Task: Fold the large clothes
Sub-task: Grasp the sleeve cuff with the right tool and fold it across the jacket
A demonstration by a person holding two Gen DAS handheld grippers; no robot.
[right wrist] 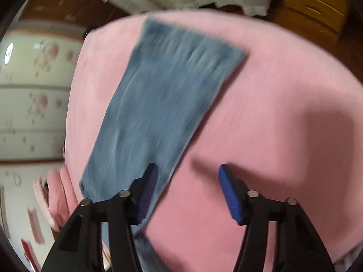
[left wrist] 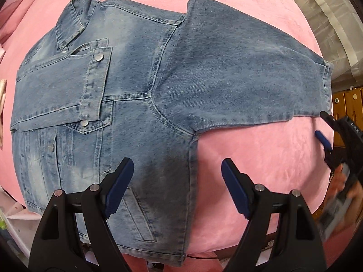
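Observation:
A blue denim jacket [left wrist: 127,86] lies flat on a pink bed cover [left wrist: 254,158]. One sleeve is folded across its chest at the left. The other sleeve [left wrist: 245,74] stretches out to the right. My left gripper [left wrist: 177,181] is open and empty, above the jacket's side seam near the hem. My right gripper [left wrist: 322,124] shows at the right edge, open, close to the outstretched sleeve's cuff. In the blurred right wrist view that gripper [right wrist: 188,188] is open and empty over the edge of the sleeve [right wrist: 163,104].
The bed's far edge meets a white curtain [left wrist: 329,11] and wooden drawers [left wrist: 349,102]. A flower-patterned white cabinet [right wrist: 34,90] stands beside the bed. Pink pillows [left wrist: 20,11] lie at the top left.

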